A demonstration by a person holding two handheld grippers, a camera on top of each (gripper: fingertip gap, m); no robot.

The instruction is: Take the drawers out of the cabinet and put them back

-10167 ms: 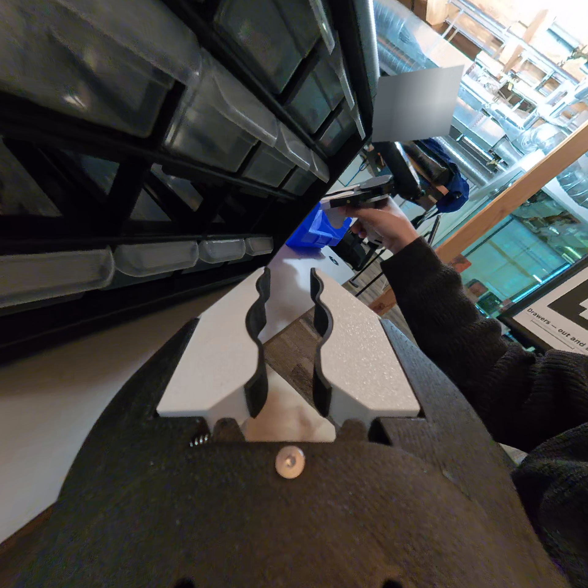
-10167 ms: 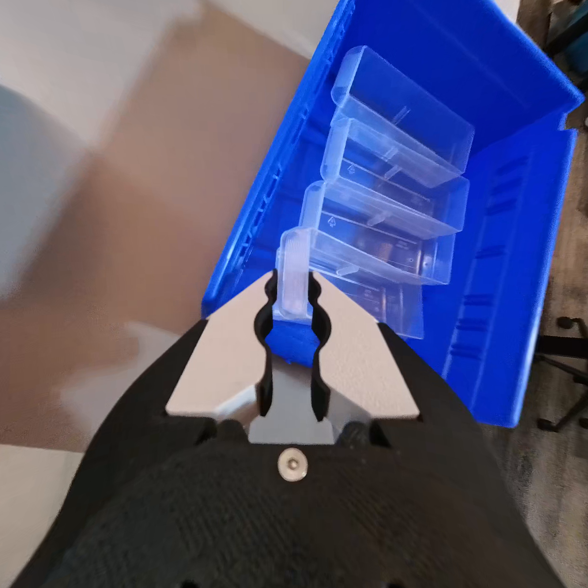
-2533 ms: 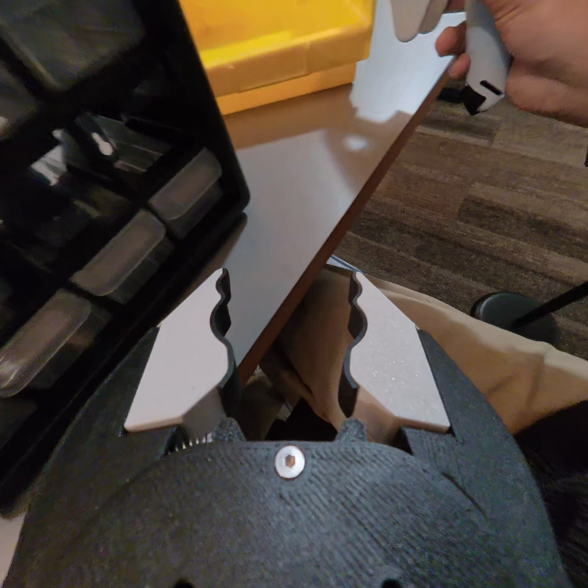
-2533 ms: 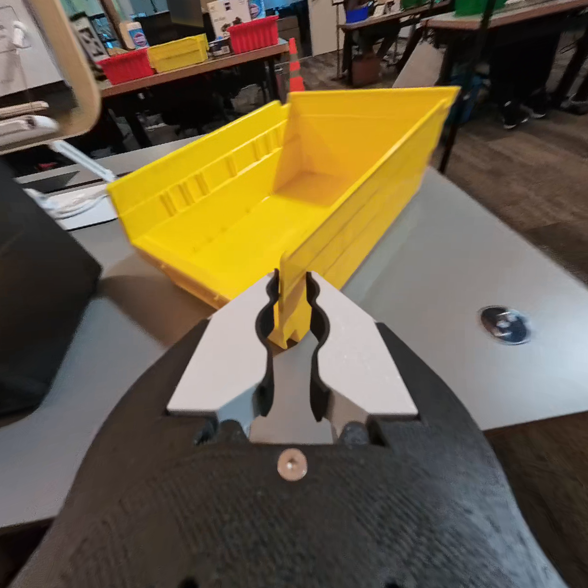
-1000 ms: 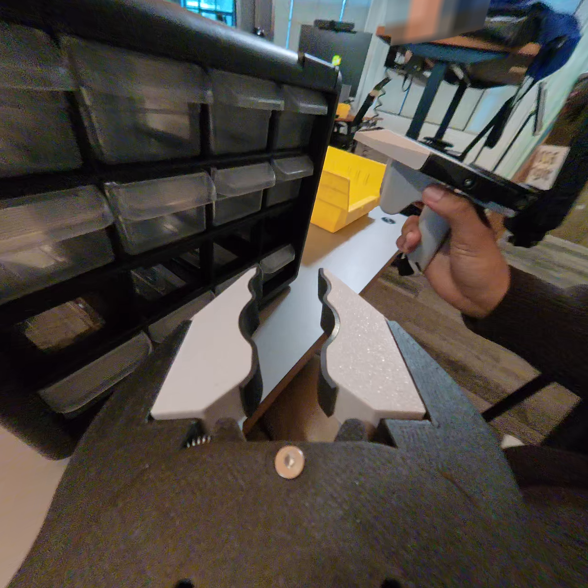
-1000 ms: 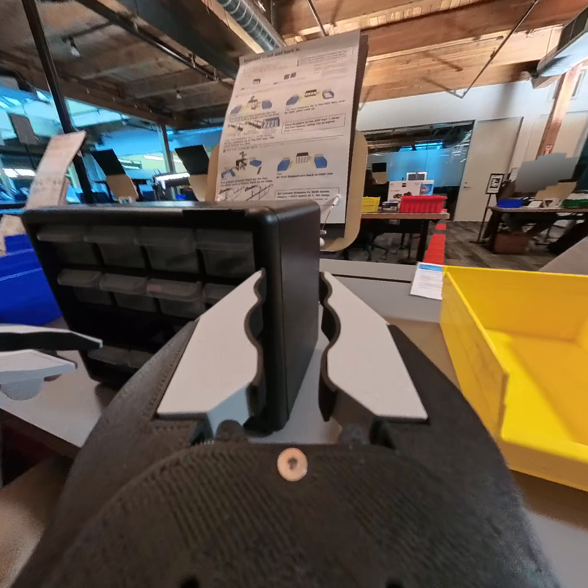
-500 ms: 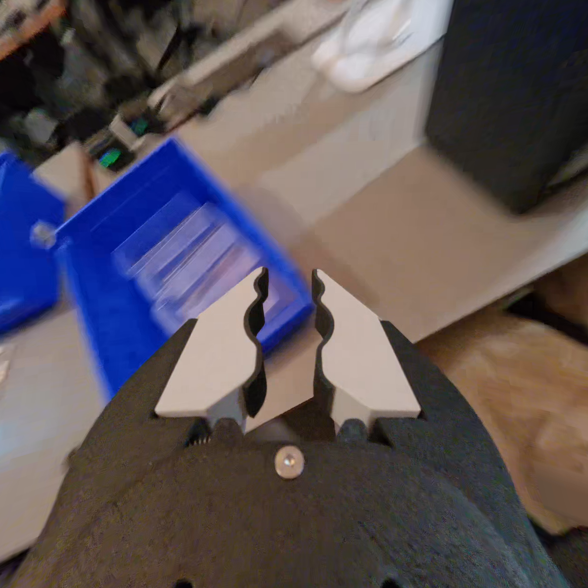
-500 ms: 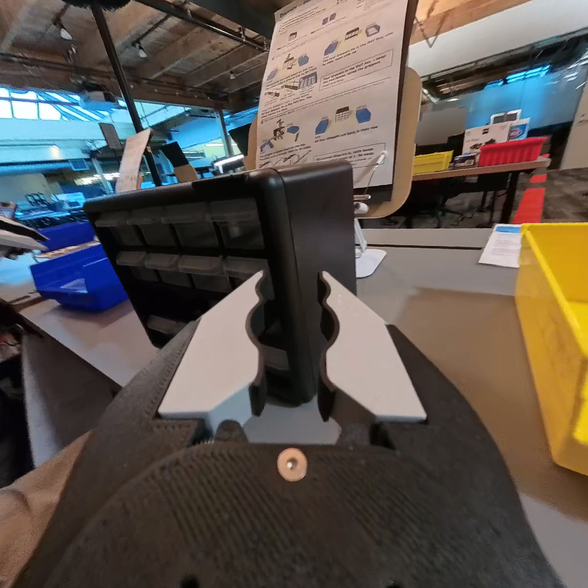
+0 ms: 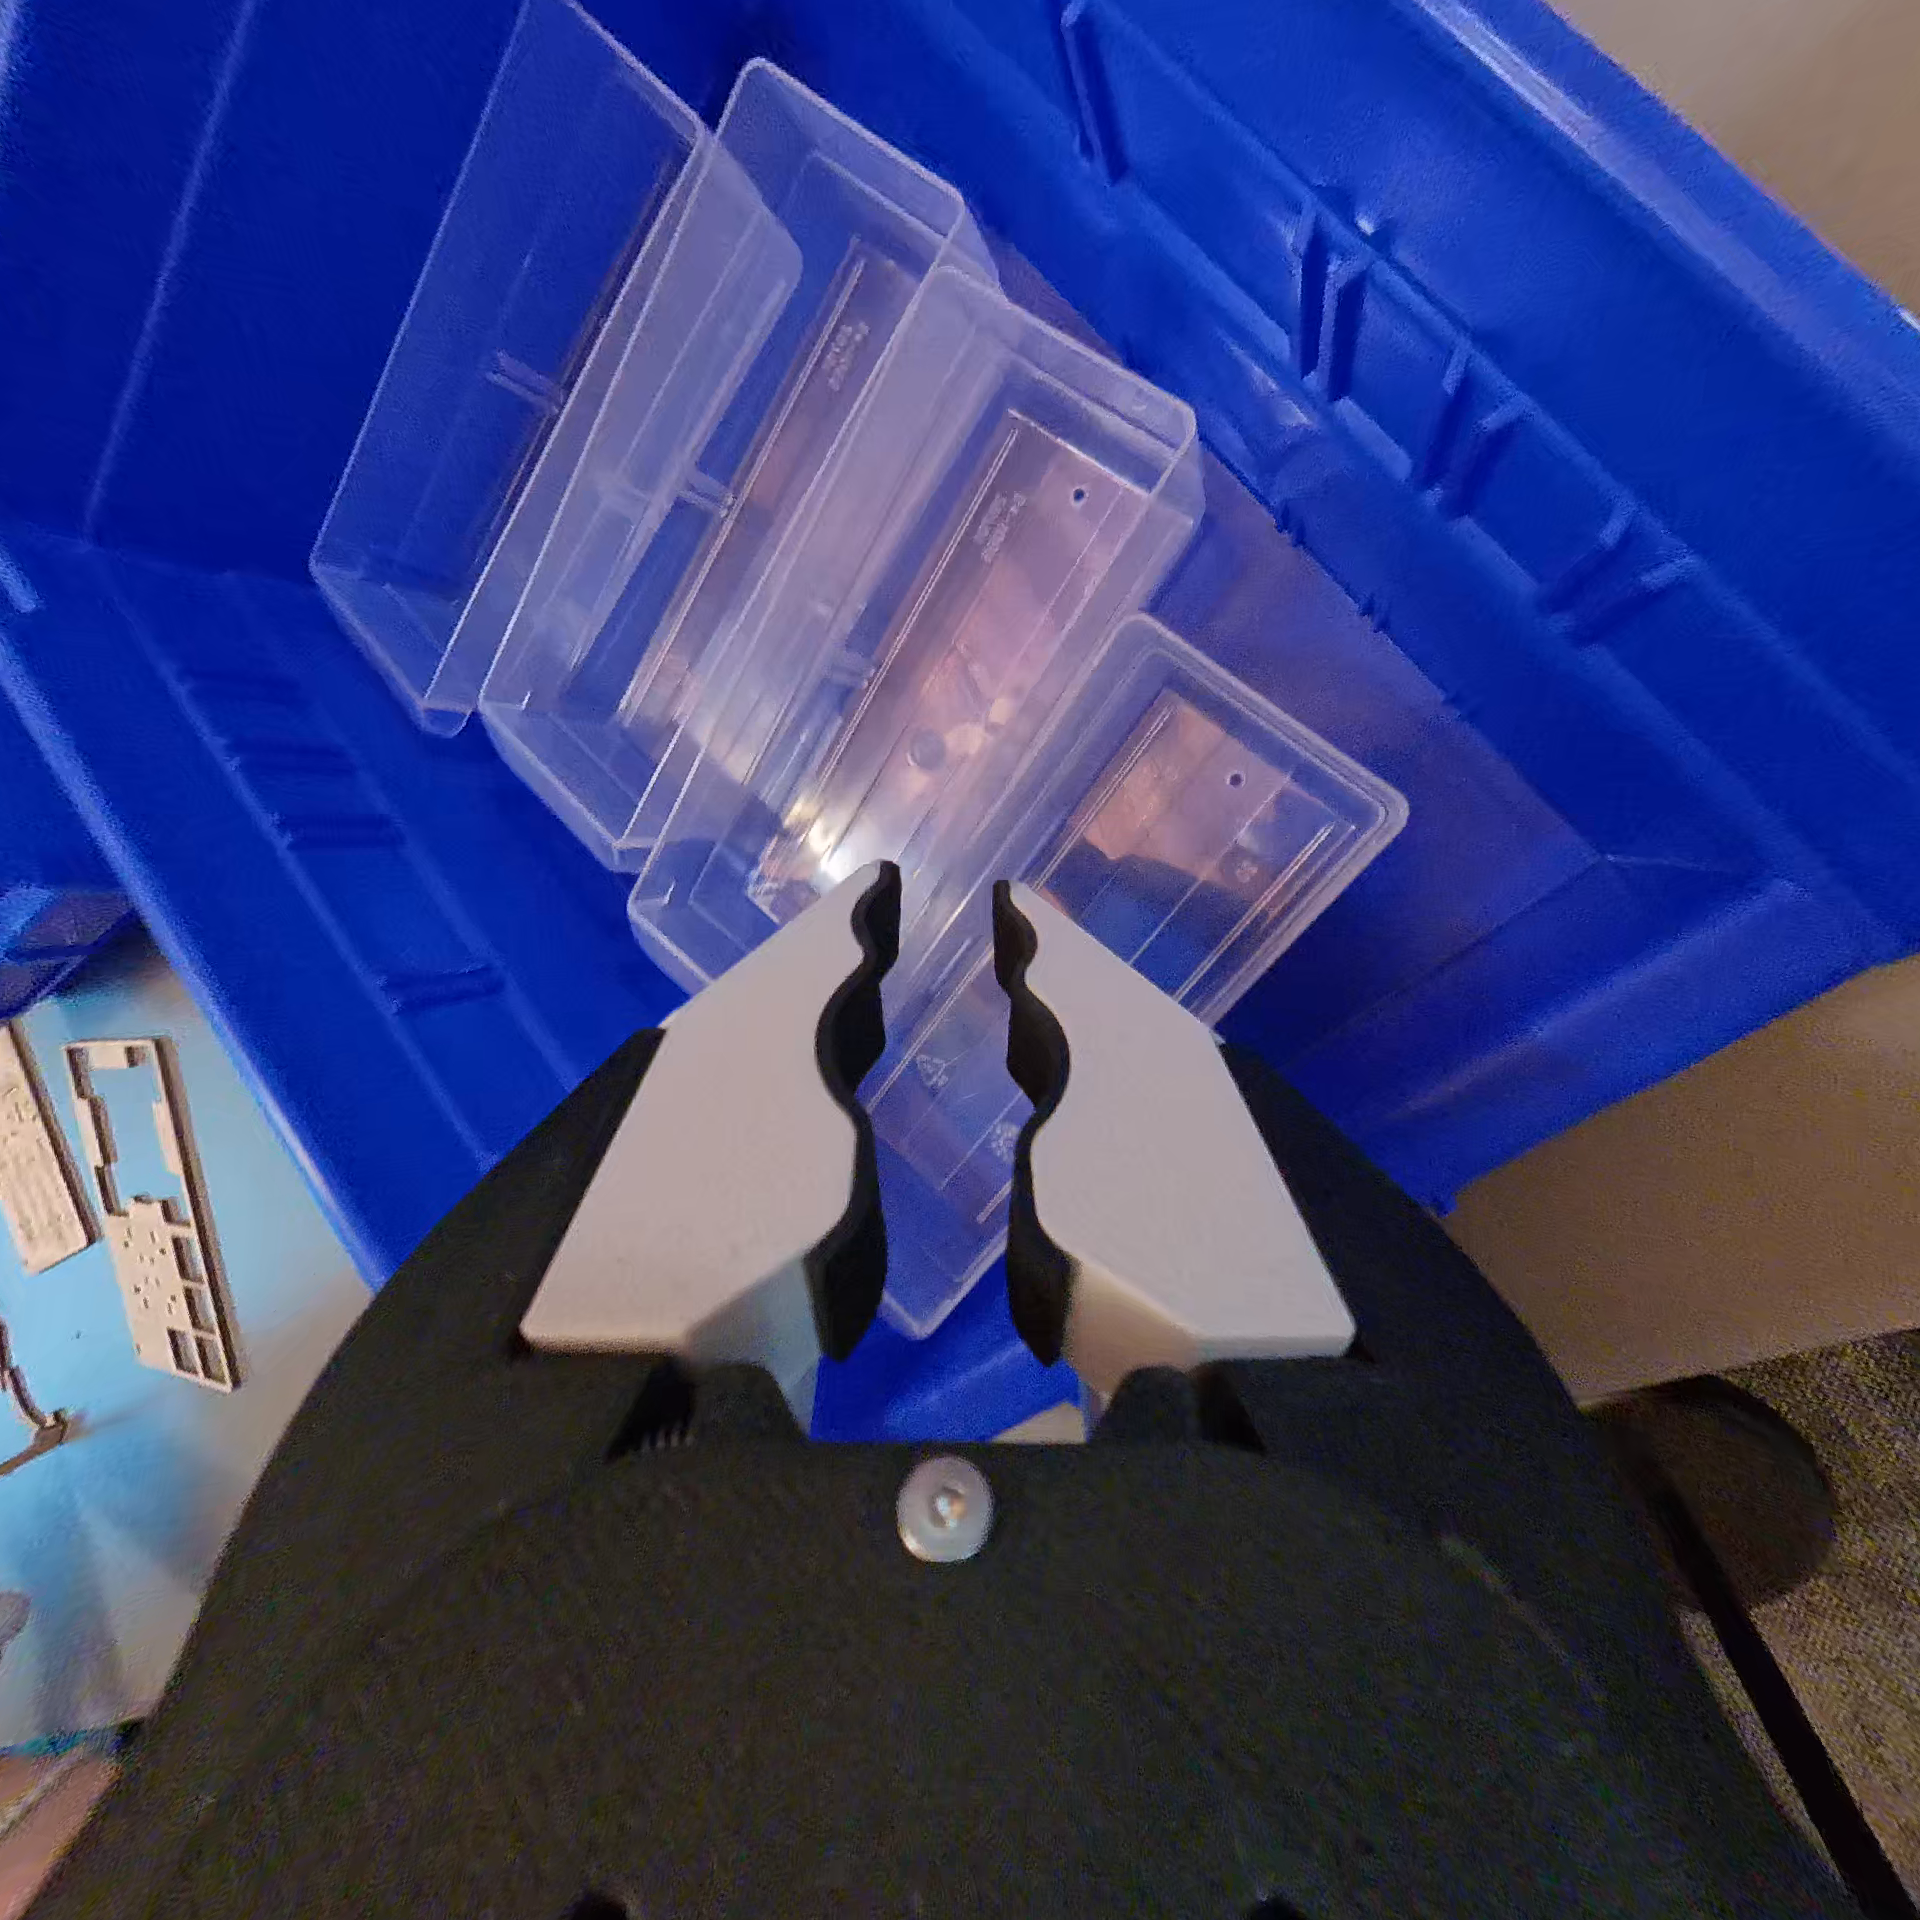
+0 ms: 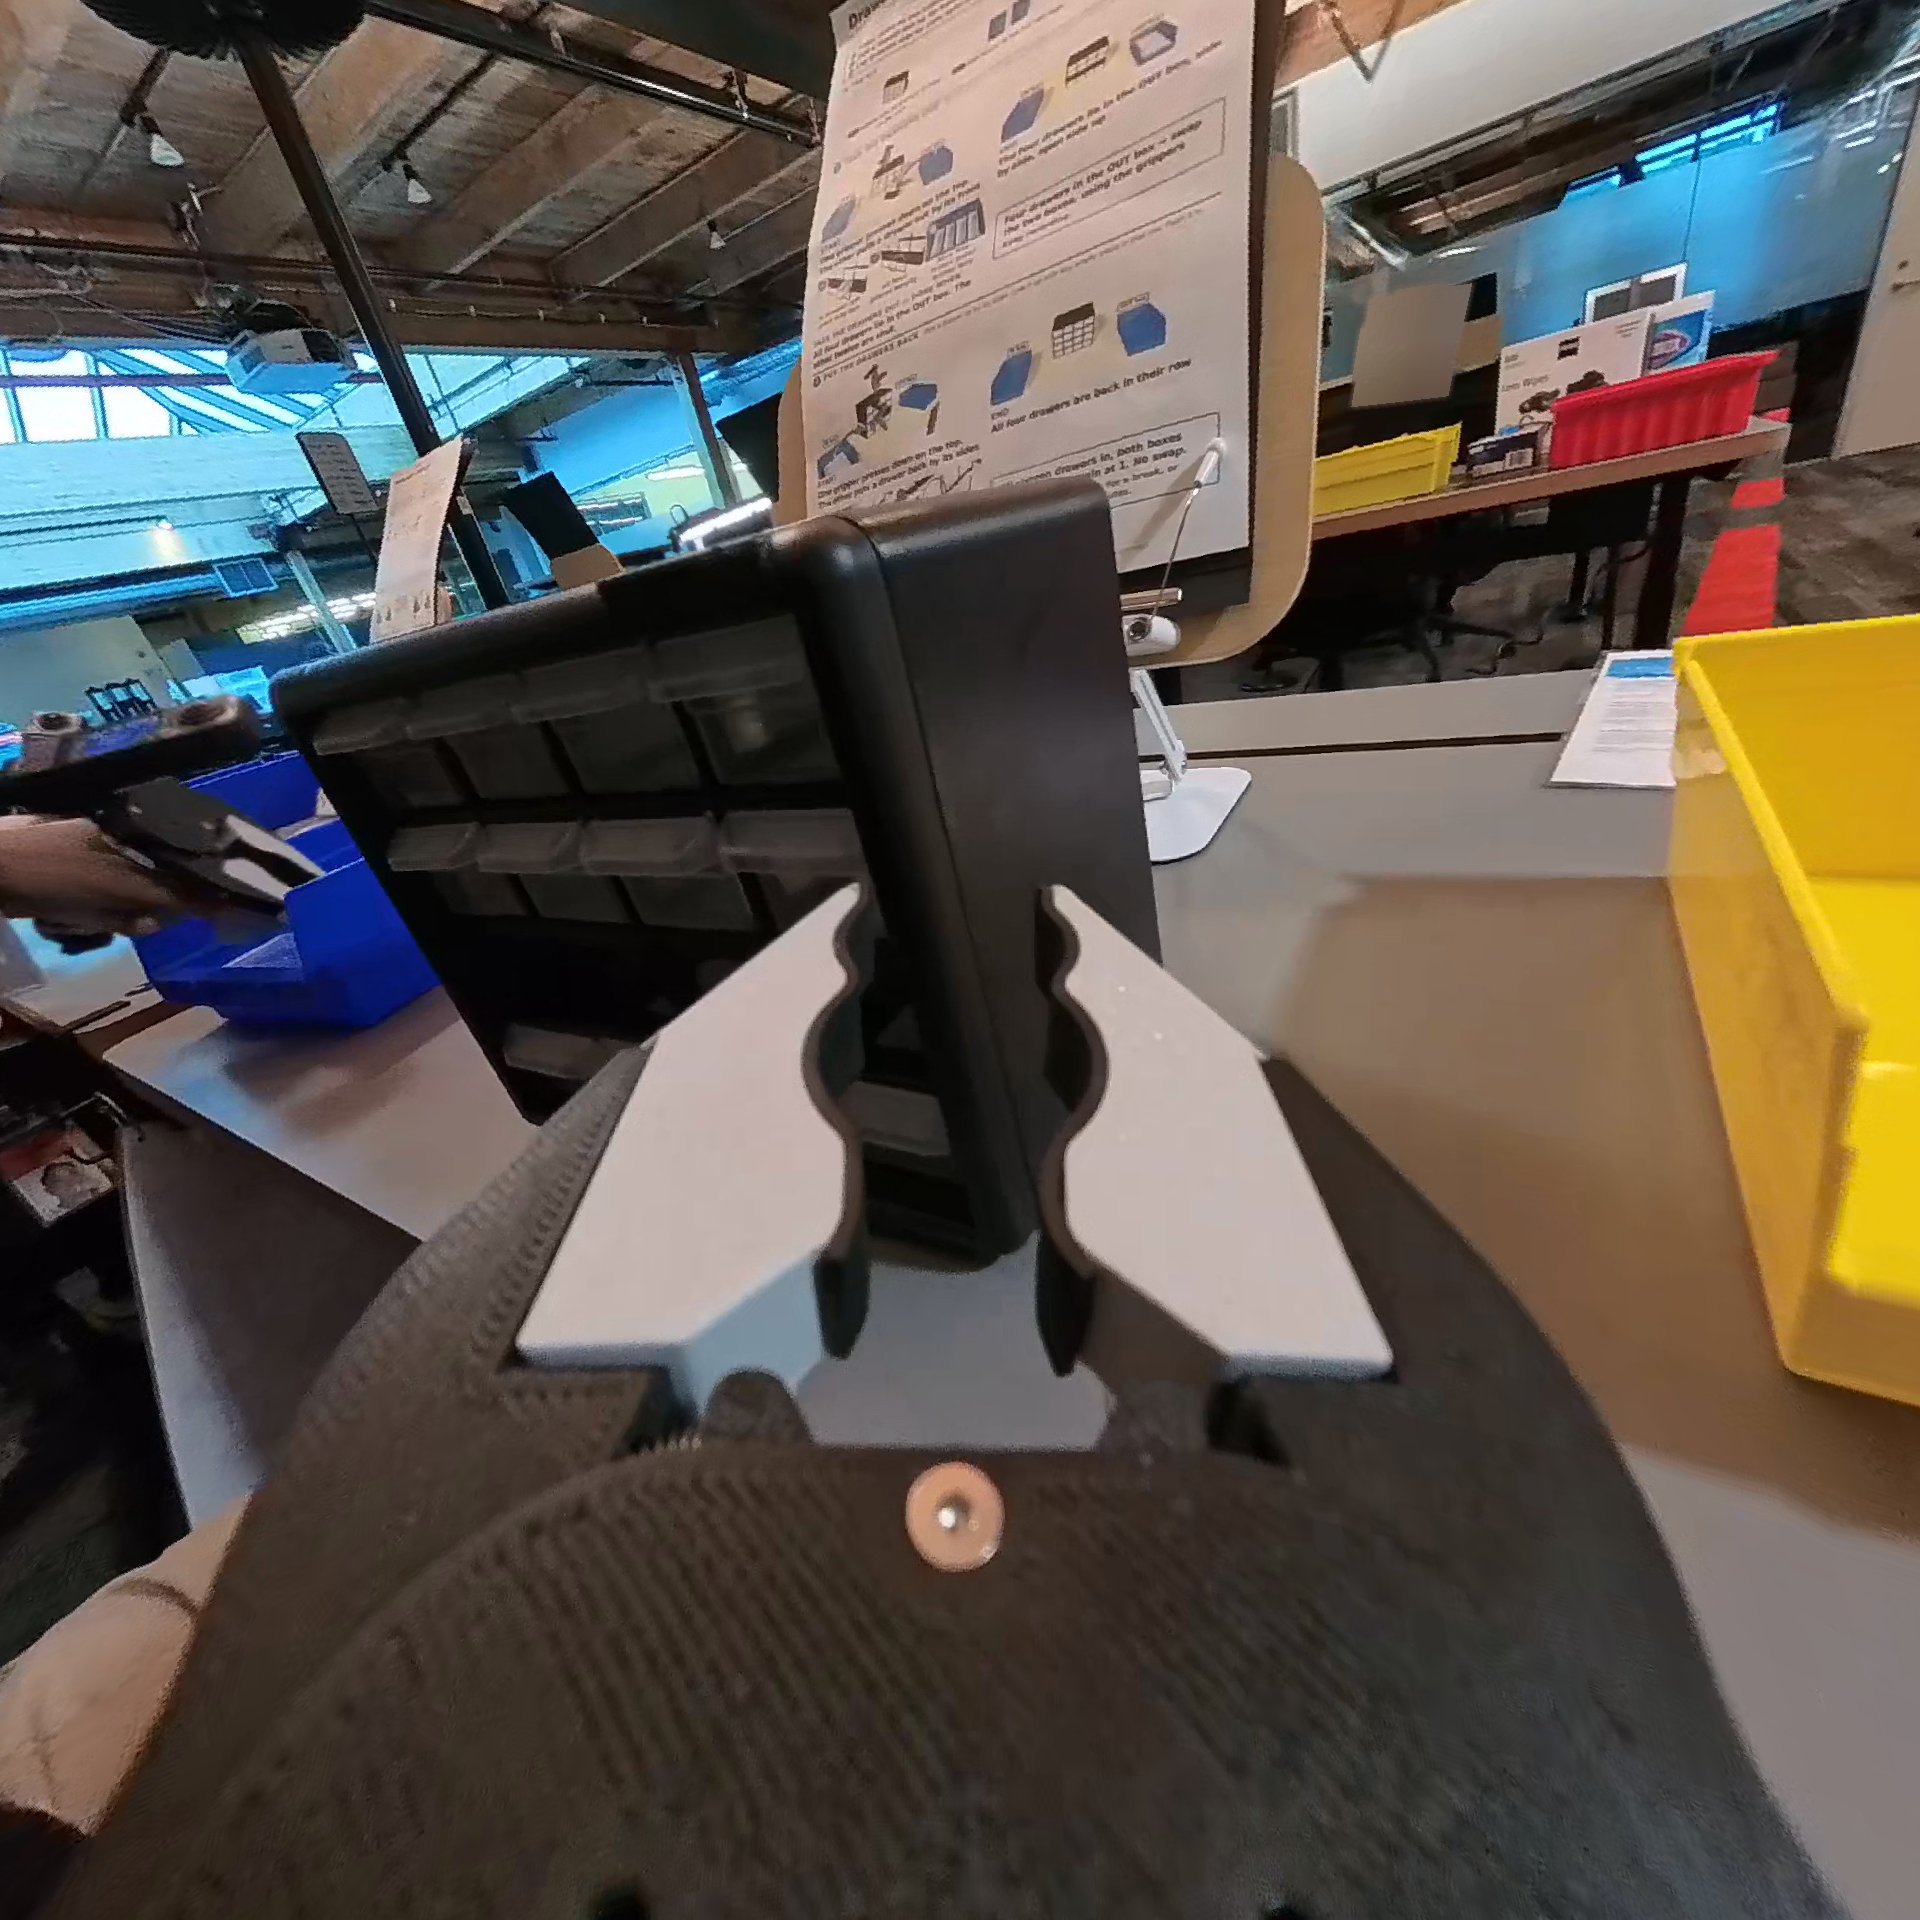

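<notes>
Left wrist view: the left tongs [image 9: 940,904] hang parted and empty over the blue bin [image 9: 1558,436], where four clear drawers [image 9: 935,582] lie overlapping. Over on the right, the right tongs [image 10: 948,904] gape too, gripping nothing, before the black cabinet [image 10: 997,748] upright on the bench [image 10: 1455,997], yellow bin [image 10: 1787,997] alongside.

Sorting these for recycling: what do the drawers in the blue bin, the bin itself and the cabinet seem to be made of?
The drawers look like clear, glossy hard plastic: the bin shows through them. The blue bin looks like opaque moulded plastic with ribbed walls and a soft sheen. The cabinet looks like black, semi-matt plastic with rounded edges, though metal cannot be ruled out.
</notes>
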